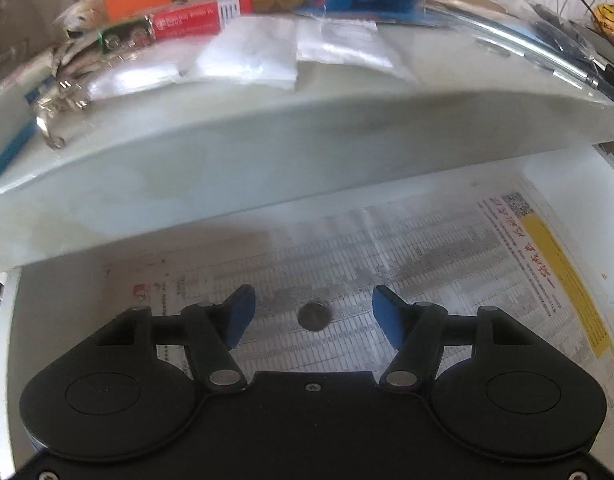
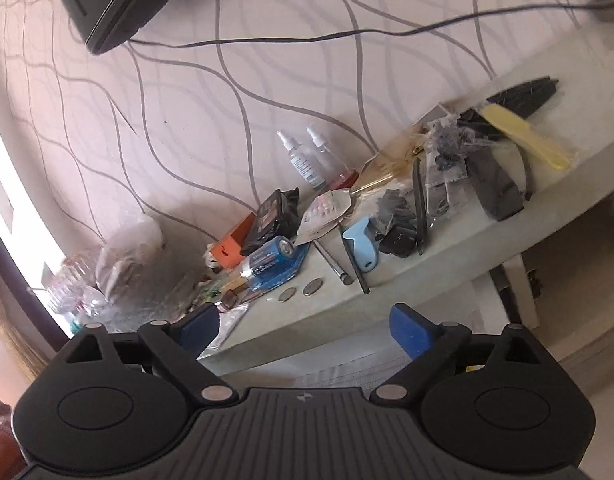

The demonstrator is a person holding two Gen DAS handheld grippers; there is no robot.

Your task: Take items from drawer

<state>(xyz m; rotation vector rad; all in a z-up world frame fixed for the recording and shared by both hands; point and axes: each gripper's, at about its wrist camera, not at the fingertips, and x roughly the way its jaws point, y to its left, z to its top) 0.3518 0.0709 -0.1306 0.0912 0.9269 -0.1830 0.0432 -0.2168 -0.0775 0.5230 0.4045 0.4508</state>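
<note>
In the left wrist view the drawer (image 1: 579, 208) stands pulled out under the desk top, its floor lined with printed newspaper (image 1: 427, 248). A single dark coin (image 1: 315, 317) lies on the paper. My left gripper (image 1: 314, 316) points down into the drawer, open, with the coin lying between its blue pads and not touched by them. In the right wrist view my right gripper (image 2: 305, 330) is wide open and holds nothing. It hovers before the desk's front edge, below two coins (image 2: 299, 293) that lie on the desk top (image 2: 427, 272).
The desk top carries a blue battery pack (image 2: 273, 266), an orange box (image 2: 226, 249), spray bottles (image 2: 307, 158), a light-blue tool (image 2: 363, 242), black bags, a yellow comb (image 2: 525, 136) and plastic bags (image 1: 247, 60). A cable (image 2: 347, 34) runs along the patterned wall.
</note>
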